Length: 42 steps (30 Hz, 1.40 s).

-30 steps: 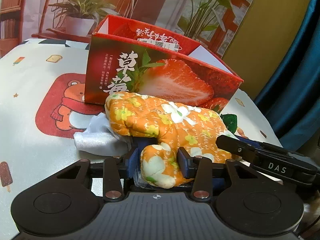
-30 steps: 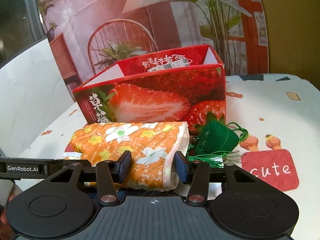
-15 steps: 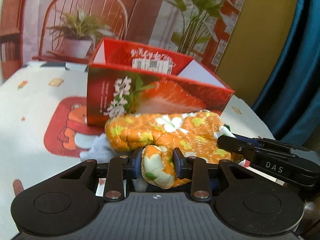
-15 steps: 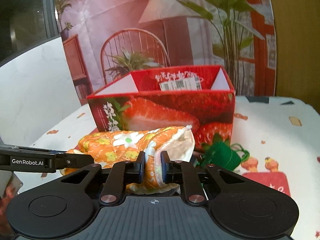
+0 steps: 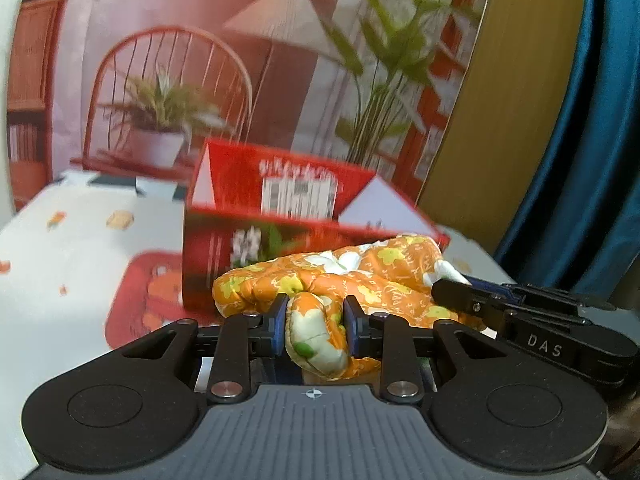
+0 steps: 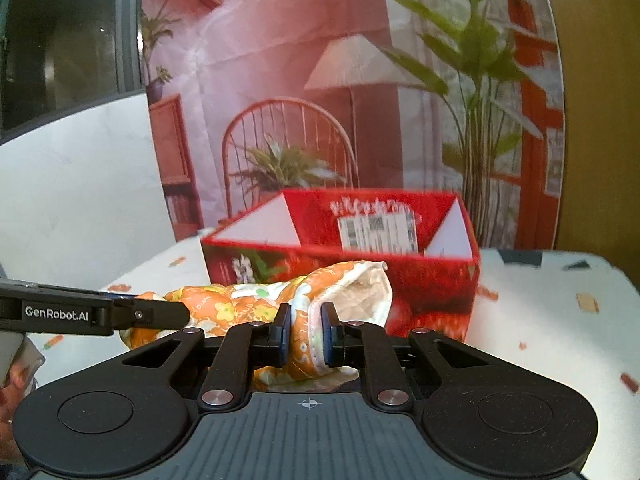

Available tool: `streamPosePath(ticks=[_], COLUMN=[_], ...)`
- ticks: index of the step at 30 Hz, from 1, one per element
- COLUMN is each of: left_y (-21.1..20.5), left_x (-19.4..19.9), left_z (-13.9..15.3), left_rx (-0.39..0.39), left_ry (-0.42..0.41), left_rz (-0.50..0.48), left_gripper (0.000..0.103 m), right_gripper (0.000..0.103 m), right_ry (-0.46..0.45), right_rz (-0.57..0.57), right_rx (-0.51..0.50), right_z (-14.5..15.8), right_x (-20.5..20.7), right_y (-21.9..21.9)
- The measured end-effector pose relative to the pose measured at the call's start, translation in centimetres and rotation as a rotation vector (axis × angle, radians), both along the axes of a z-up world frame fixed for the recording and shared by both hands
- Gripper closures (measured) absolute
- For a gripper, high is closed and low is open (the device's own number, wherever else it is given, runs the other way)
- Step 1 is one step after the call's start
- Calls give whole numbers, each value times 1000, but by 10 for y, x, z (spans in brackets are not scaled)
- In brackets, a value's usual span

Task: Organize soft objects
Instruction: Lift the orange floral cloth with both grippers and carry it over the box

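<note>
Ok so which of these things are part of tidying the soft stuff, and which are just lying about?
Part of the job:
- orange floral oven mitt, held at both ends
- red strawberry box, open at the top
- left gripper
- right gripper

Just lying about:
- cartoon-print tablecloth
- printed room backdrop

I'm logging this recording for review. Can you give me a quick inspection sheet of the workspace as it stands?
Surface: table under a white cloth with small cartoon prints.
Job's things: orange flowered oven mitt, gripped at both ends in front of an open red strawberry box, which looks empty in its visible part.
Clutter: nothing seen.
Grippers: left gripper shut on the mitt's thumb; right gripper shut on its cuff edge.
Cables: nothing seen.
Surroundings: printed backdrop of a chair, lamp and plants; blue curtain to the right.
</note>
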<state>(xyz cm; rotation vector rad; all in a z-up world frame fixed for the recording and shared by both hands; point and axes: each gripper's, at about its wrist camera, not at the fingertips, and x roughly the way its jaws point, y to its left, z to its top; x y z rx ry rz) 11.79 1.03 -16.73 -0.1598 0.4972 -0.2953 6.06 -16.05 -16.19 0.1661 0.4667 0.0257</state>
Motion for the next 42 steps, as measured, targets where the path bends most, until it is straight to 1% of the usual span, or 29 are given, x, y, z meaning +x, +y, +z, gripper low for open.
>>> streamPosePath(ticks=[5,9,12,15,18,22,30,36,42], left_y=[0,-3,-5,-8,-9,-9,-8,-10,-12], left_x=[5,17,34,58,87,123,197,236,260], left_z=[29,49,61,67,69,62,44,33,24], left_rx=[2,16,34,46,52,65,54,62,82], left_ry=[-80,-133,-165,-171,-155,-114,-2,63,123], left_rz=[2,3,3,4,3,5,6,-5,-18], left_gripper=[73,73,73,73,73,73,73,73,73], right_gripper=[89,89,89,89,89,89,89,89,89], right_ry=[-52,-77,-82,-76,-60,-14,120,215,281], right_rz=[12,20,24,33,35,28,19,18,20], right_rx=[-13,-9,-10,-36,-59,-49,-25,-7,-5], right_z=[26,45,55,60,61,54,24,8,-3], right_x=[10,28,48,72,98,135,205,247,274], right_y=[-3,-10,-19,-24,-32,-46,-73,-91,-100])
